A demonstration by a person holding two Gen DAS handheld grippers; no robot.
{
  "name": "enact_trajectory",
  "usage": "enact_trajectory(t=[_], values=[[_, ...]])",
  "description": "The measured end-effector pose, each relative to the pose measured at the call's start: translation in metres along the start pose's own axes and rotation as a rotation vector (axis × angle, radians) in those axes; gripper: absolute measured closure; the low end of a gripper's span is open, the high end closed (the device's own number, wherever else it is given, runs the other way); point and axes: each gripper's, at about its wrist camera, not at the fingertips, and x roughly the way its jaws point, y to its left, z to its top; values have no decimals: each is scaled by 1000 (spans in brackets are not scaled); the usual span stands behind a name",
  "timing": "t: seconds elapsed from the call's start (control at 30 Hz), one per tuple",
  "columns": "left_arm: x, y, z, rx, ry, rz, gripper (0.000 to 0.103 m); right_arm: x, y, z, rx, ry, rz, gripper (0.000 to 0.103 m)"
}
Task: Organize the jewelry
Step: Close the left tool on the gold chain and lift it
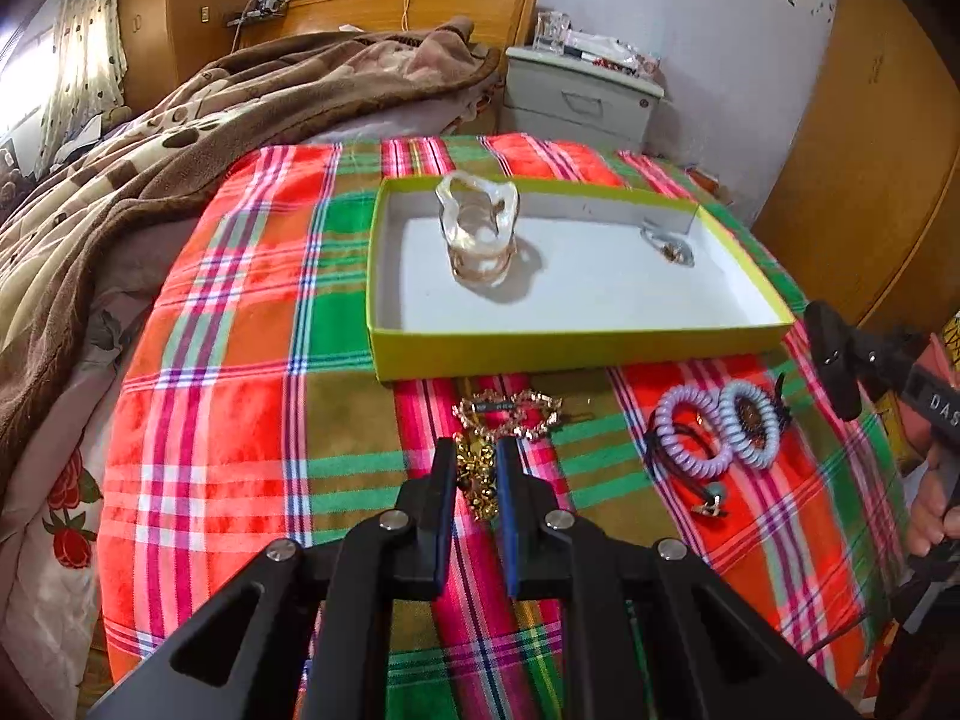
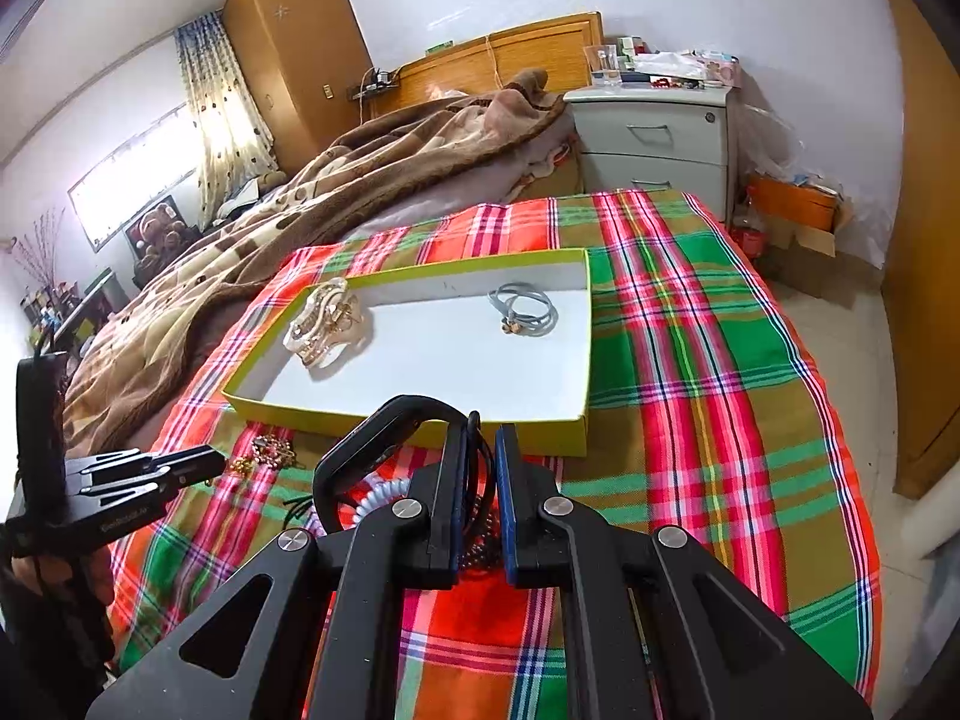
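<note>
From the left wrist, the left hand-held gripper (image 1: pixel 477 450) hangs with fingers slightly apart over the gold chain jewelry (image 1: pixel 507 420) just before the box's (image 1: pixel 540 345) near edge.

From the right wrist, the right hand-held gripper (image 2: pixel 480 441) pinches a black cord (image 2: pixel 478 468) near the bed's (image 2: pixel 690 360) front edge.

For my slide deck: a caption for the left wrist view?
Left gripper jaws straddle gold jewelry before the tray.

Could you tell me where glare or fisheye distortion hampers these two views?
Left wrist view: the window blows out at the left edge, and the box rim bows. Right wrist view: the window and curtain are overexposed, the walls curve strongly, and the plaid cloth stays sharp.
</note>
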Motion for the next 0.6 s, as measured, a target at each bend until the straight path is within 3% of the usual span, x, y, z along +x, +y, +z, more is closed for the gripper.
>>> enact_trajectory(t=[0.6], values=[[-39, 3, 36, -28, -105, -69, 90, -9, 12, 30, -31, -39, 37, 94]])
